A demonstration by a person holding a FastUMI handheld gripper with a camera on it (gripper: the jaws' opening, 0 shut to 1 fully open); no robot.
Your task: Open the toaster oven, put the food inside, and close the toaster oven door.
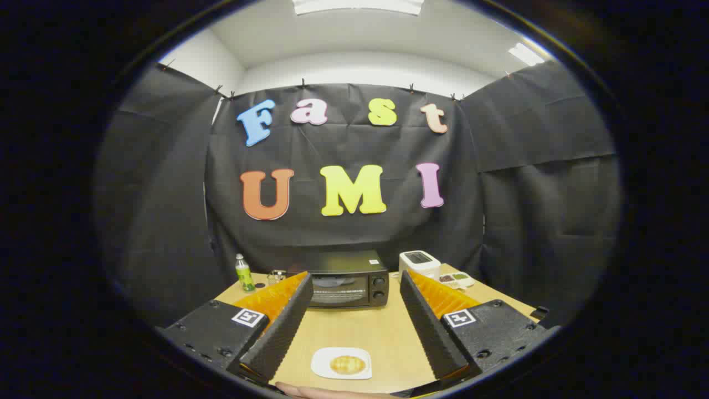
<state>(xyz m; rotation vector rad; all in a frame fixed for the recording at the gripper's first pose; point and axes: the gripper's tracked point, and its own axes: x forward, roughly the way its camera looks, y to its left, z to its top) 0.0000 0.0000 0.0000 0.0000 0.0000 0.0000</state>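
Here the food (347,364) lies between the spread fingers (288,316); toaster oven (348,280) beyond.

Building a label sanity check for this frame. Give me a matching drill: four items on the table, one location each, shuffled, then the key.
Items
1. toaster oven
2. white plate with food
3. green bottle
4. white toaster

Locations
A. near end of the table, between the fingers of the open gripper
B. just right of the oven, at the back
C. back of the table, centre, door closed
D. left of the oven, near the table's back corner

Pairs: 1-C, 2-A, 3-D, 4-B
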